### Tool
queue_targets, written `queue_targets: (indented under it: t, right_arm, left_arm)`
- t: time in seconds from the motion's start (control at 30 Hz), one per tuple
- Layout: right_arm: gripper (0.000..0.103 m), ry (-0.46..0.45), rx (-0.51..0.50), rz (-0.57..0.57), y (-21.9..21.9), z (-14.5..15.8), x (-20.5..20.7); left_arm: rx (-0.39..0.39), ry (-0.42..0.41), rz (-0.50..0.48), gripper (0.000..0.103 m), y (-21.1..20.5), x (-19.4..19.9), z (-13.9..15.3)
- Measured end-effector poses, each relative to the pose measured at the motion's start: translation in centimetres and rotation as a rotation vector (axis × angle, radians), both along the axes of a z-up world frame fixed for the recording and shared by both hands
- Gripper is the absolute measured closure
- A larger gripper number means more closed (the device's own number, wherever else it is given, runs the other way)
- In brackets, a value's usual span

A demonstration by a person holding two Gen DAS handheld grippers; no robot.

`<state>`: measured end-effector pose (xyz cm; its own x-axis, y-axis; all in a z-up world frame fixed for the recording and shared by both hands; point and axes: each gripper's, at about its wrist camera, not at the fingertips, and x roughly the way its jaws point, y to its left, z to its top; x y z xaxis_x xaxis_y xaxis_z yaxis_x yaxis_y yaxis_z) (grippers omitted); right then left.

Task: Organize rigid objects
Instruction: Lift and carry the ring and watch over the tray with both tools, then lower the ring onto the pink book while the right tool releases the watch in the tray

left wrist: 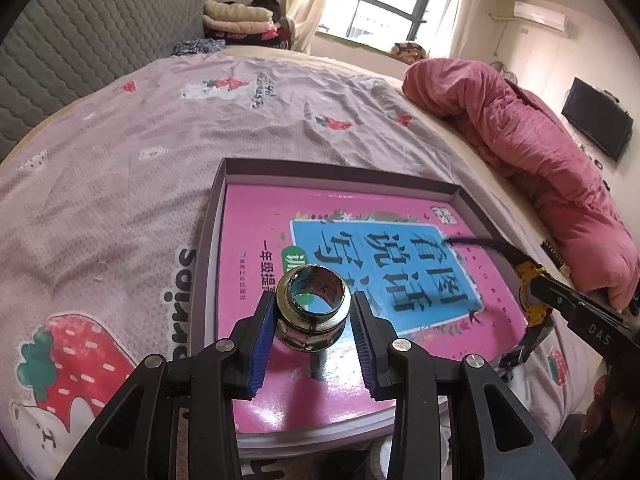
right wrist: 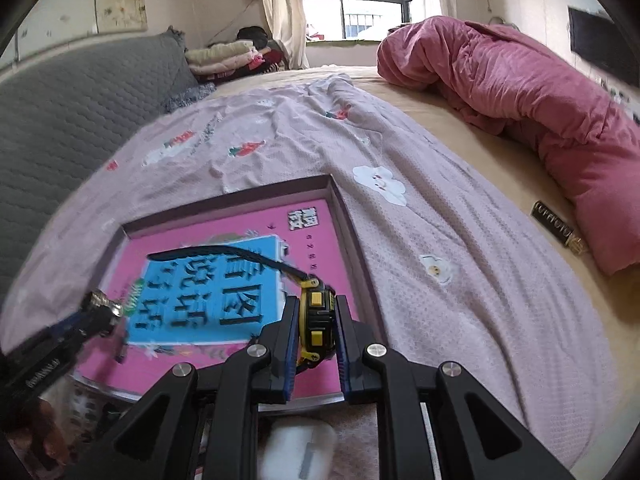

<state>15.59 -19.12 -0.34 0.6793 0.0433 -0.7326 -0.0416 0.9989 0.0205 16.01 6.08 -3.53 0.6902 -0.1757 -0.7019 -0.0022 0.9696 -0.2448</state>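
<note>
My left gripper (left wrist: pixel 313 312) is shut on a shiny metal pipe fitting (left wrist: pixel 313 304) and holds it above the pink book (left wrist: pixel 256 232) that lies in a shallow grey box (left wrist: pixel 340 170) on the bed. My right gripper (right wrist: pixel 317 320) is shut on a yellow and black tape measure (right wrist: pixel 317 320) with a black strap (right wrist: pixel 224 254), over the box's right part. The tape measure also shows in the left wrist view (left wrist: pixel 534 292), and the fitting shows in the right wrist view (right wrist: pixel 105 305), at the left.
The box (right wrist: pixel 344 216) lies on a lilac strawberry-print sheet (left wrist: pixel 120 168). A rolled pink quilt (right wrist: pixel 540 92) lies along the right. A small black and gold item (right wrist: pixel 554 226) lies beside it. A grey headboard (left wrist: pixel 80 40) stands at the left. A white object (right wrist: pixel 300 448) lies below my right gripper.
</note>
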Motion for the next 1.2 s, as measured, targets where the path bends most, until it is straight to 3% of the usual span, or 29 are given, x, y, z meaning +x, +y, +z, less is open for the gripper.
queue_targets:
  t: [0.27, 0.7, 0.87, 1.2]
  right_arm:
    - [0.086, 0.042, -0.071, 0.0, 0.3, -1.0, 0.2]
    - [0.086, 0.022, -0.087, -0.065, 0.3, -1.8, 1.0]
    - [0.086, 0.018, -0.192, -0.045, 1.3, -2.2, 0.7]
    - [0.084, 0.029, -0.263, -0.03, 1.5, -2.2, -0.6]
  left_arm:
    - [-0.004, 0.023, -0.012, 0.065, -0.2, 0.1, -0.7]
    - [-0.002, 0.029, -0.004, 0.065, -0.1, 0.3, -1.1]
    - [0.01, 0.025, -0.006, 0.065, -0.2, 0.3, -1.2]
    - [0.012, 0.028, 0.013, 0.065, 0.6, 0.3, -1.2]
